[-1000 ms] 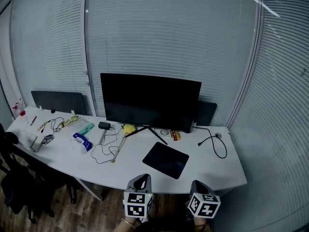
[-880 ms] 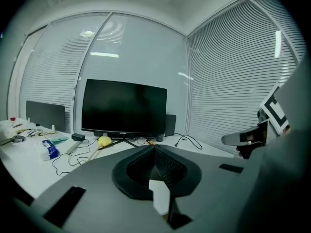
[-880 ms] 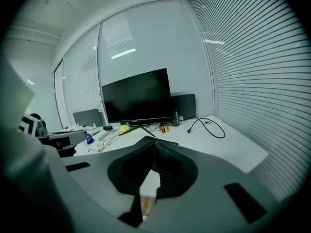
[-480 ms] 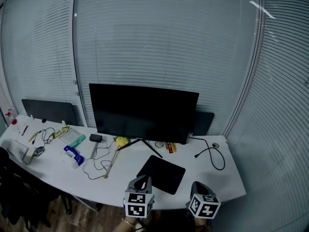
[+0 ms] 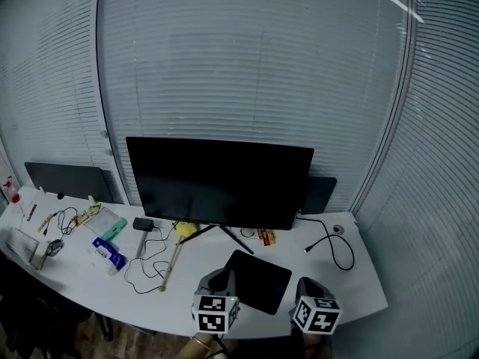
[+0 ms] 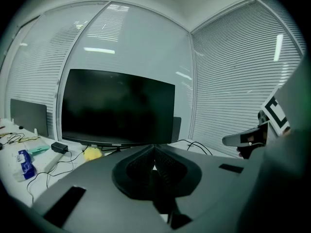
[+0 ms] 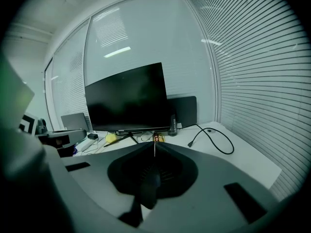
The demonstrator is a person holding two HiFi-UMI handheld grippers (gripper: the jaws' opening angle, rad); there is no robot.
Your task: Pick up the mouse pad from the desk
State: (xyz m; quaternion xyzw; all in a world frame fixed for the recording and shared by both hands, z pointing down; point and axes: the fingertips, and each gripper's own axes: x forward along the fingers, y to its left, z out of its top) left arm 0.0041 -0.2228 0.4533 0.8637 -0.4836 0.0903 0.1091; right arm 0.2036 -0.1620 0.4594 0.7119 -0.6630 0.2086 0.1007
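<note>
The dark mouse pad lies flat on the white desk, in front of the monitor's stand. My left gripper is shut and empty, its tip at the pad's near left edge. On the other side my right gripper hovers just right of the pad's near corner, also shut with nothing in it. In the left gripper view the jaws meet in a thin line, and the same holds in the right gripper view. In both gripper views the gripper bodies hide the pad.
A black monitor stands behind the pad. A black cable loops at the right. A yellow object, thin wires, a blue packet and small items lie to the left. Blinds cover the window behind.
Both grippers have moved forward from before the desk's front edge to either side of the pad. The desk and monitor now appear closer in the head view. Both jaws stay shut.
</note>
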